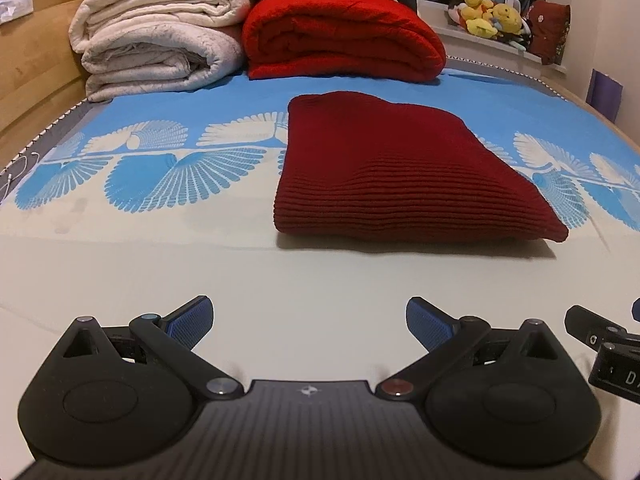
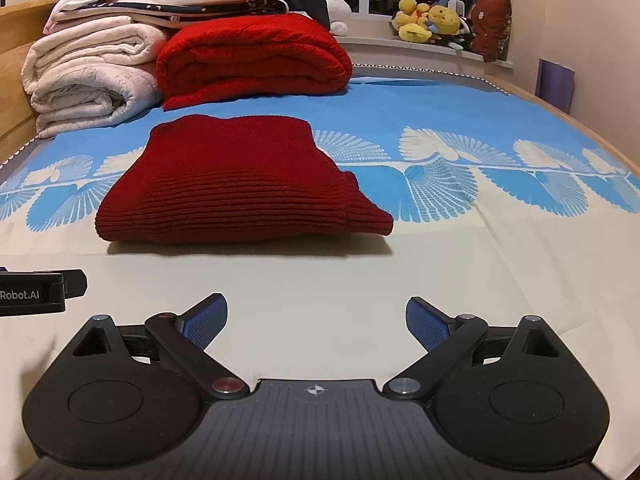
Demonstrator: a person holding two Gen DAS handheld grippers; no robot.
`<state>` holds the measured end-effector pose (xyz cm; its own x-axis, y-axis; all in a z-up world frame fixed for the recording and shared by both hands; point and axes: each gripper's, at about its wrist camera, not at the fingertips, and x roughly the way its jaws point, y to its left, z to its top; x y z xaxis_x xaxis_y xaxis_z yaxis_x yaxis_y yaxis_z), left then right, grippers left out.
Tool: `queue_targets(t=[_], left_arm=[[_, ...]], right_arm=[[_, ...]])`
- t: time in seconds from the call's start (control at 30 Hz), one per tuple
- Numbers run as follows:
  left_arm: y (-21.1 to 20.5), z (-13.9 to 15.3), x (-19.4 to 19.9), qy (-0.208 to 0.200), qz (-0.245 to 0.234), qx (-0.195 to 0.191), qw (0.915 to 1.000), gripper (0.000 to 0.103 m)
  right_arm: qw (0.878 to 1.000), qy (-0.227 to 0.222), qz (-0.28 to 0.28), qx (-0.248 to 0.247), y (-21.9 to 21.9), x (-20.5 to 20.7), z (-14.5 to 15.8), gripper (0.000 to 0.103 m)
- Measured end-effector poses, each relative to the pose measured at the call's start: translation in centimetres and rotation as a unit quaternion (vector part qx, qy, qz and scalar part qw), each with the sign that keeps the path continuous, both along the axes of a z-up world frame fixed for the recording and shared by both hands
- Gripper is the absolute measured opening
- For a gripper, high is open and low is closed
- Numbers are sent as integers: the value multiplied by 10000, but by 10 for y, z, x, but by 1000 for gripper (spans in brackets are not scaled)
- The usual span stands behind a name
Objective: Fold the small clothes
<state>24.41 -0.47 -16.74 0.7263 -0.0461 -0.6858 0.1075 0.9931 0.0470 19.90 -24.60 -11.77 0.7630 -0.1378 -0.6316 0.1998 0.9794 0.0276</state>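
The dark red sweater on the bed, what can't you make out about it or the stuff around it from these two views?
- Dark red sweater: its underside and inner folds are hidden in both wrist views by its own top layer.
- Right gripper: in the left wrist view, the frame edge cuts off most of it.
- Plush toys: too small and far to identify.
- Stacked bedding: the top is cut off by the frame edge in the left wrist view.

Warm, even indoor light, sharp focus, soft shadows, strong fisheye bending at edges.
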Motion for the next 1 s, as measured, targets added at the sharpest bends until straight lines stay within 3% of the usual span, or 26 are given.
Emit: queue_targets(t=[1.0], left_arm=[[-3, -3, 0, 18, -43, 75, 10000, 103]], right_arm=[[10000, 85, 21, -9, -2, 0, -2, 96]])
